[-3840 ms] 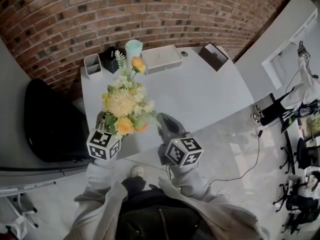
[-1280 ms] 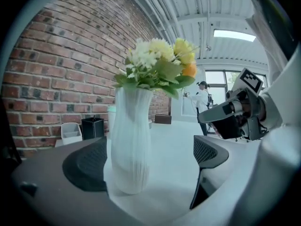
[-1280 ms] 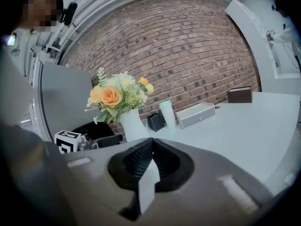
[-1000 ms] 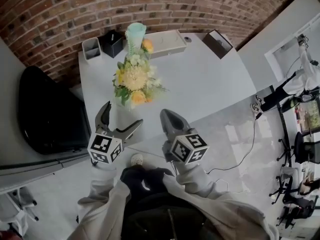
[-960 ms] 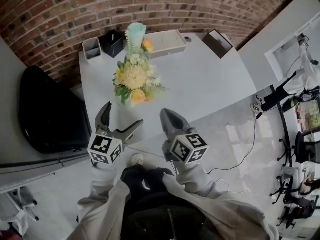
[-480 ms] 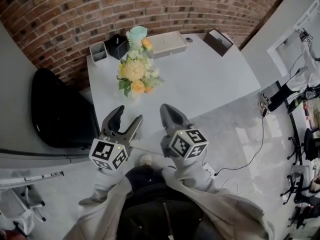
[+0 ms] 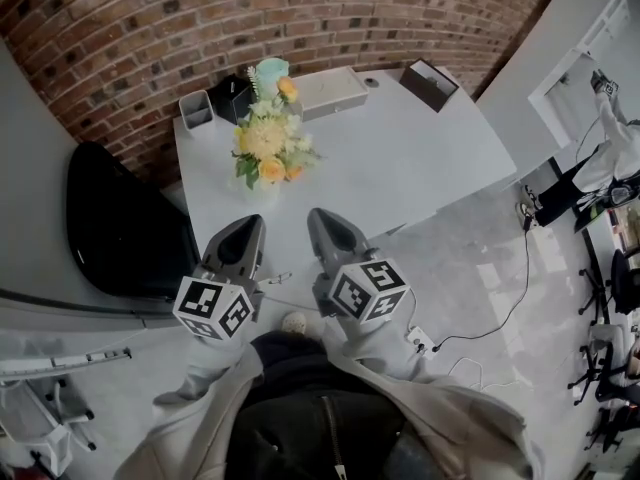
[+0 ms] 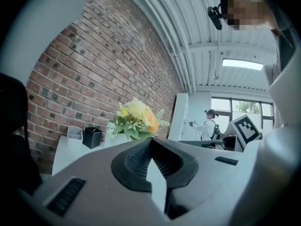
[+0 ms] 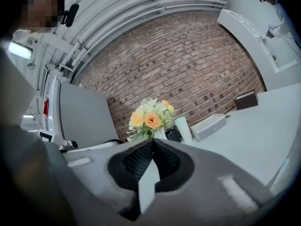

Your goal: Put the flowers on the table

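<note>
At the desk's far left corner, toward the brick wall (image 7: 150, 28), the bouquet of yellow, orange and white flowers with green leaves (image 7: 266, 148) stood upright on the pale grey desk (image 7: 420, 158). It sat just in front of a mint-green cup (image 7: 270, 68) and a black square pen holder (image 7: 232, 96). A clear empty holder (image 7: 195, 110) stood nearer the left edge. A white rectangular box (image 7: 330, 90) and a dark brown open box (image 7: 428, 83) lay along the far edge.

You held both tongs over the near edge of the desk, pointing level toward the bouquet and well apart from it. Your left gripper (image 7: 245, 228) had just been closing; its jaws met tip to tip with nothing between them, as the left gripper view confirmed (image 8: 150, 140). Your right gripper (image 7: 322, 218) was likewise fully closed and empty, its ribbed pads (image 9: 141, 157) together. Neither touched the bouquet. The two marker cubes sat side by side, close to your body. A black chair back (image 7: 120, 228) stood beside the desk's left edge.
</note>
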A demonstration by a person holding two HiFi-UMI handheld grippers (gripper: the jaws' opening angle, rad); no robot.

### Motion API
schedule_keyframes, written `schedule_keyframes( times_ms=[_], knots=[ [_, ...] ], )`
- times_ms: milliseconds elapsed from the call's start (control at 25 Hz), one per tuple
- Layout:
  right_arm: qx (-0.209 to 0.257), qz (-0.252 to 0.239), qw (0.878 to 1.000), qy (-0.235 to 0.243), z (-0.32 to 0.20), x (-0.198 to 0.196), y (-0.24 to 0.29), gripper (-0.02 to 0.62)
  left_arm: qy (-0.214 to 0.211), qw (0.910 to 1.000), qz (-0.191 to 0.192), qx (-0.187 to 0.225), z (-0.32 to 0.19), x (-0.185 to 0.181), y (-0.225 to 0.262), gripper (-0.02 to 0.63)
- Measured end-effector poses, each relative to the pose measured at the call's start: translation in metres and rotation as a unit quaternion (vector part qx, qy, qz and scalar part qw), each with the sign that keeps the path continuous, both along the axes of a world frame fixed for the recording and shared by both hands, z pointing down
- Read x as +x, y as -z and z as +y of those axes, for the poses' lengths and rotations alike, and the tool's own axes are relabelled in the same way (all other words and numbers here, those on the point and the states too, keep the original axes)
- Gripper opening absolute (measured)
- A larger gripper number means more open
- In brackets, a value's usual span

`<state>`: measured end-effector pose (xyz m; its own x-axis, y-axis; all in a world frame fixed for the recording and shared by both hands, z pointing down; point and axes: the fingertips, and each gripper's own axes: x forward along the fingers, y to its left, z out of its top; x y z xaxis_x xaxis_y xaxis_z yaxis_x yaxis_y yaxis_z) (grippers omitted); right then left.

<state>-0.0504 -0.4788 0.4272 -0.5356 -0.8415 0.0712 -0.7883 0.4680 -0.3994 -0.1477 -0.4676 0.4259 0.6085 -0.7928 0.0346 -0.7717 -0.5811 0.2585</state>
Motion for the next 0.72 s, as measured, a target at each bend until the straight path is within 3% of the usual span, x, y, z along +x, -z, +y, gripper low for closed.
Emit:
schedule_keyframes(
  times_ms=[200, 720],
  knots=[
    [0.003, 0.009, 1.000, 0.012, 0.005, -0.010, -0.002, -0.001, -0.007, 0.9998, -0.016, 0.004, 0.004, 0.007, -0.006, 0.003],
    [0.016, 0.047, 0.999, 0.021, 0.008, -0.021, -0.004, -0.002, -0.011, 0.9998, -0.014, -0.011, 0.002, 0.010, -0.024, 0.003]
  ],
)
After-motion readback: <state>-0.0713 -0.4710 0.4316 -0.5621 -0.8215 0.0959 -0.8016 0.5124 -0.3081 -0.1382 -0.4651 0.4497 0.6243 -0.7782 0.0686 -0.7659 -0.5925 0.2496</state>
